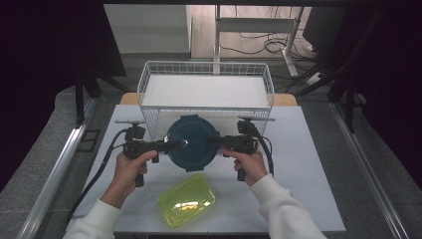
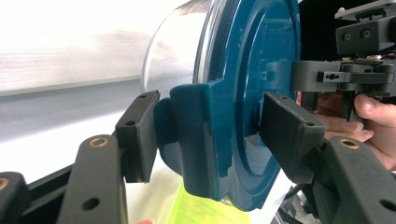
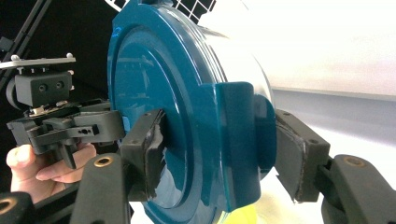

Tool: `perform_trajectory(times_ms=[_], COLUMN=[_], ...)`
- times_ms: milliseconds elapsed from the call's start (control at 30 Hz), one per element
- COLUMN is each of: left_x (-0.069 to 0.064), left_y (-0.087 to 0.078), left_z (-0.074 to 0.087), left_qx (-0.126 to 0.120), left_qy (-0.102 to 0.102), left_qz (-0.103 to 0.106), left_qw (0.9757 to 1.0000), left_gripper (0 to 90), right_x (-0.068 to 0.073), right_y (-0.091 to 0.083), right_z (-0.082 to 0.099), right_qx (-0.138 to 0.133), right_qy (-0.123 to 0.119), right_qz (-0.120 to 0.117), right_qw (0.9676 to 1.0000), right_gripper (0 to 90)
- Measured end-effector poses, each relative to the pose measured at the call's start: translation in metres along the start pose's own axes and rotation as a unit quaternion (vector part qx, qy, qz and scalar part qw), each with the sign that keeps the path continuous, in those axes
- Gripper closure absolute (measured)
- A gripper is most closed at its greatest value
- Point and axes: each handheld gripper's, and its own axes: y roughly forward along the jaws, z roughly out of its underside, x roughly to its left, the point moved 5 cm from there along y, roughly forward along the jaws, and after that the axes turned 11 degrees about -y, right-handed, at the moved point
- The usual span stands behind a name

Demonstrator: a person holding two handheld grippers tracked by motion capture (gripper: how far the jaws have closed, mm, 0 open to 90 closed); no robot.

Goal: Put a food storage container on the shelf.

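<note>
A round container (image 1: 191, 142) with a dark teal lid and a clear body hangs between my two grippers, just in front of the wire basket. My left gripper (image 1: 174, 144) is shut on the latch tab at its left side. In the left gripper view, the left gripper (image 2: 210, 135) has one pad on the tab's underside and the other on the lid's face of the container (image 2: 243, 70). My right gripper (image 1: 213, 142) is shut on the opposite tab. The right gripper (image 3: 222, 154) clamps the rim of the container (image 3: 154, 70) the same way.
A white wire basket (image 1: 206, 64) with a pale bottom stands at the back of the white table (image 1: 308, 164). A yellow-green translucent box (image 1: 186, 199) lies near the front edge, between the person's forearms. Metal rails run along both sides.
</note>
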Motion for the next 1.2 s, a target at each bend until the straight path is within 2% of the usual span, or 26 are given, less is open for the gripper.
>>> perform_trajectory(times_ms=[400,933,1200], left_x=[-0.017,-0.048,-0.057], left_y=[-0.003,-0.013,-0.016], left_z=[-0.009,-0.034,-0.046], left_qx=[0.000,-0.014,-0.017], left_qy=[0.018,0.045,0.052], left_qz=[0.002,0.006,0.009], left_qw=[0.9998,0.9989,0.9985], left_gripper=[40.3,40.4,40.4], right_x=[0.005,0.020,0.027], right_y=[-0.014,-0.034,-0.041], right_z=[-0.009,-0.036,-0.049], right_qx=[-0.015,-0.039,-0.049], right_qy=[-0.007,-0.019,-0.028], right_qz=[0.000,0.001,0.005], right_qw=[0.9999,0.9991,0.9984], right_gripper=[39.4,39.5,39.5])
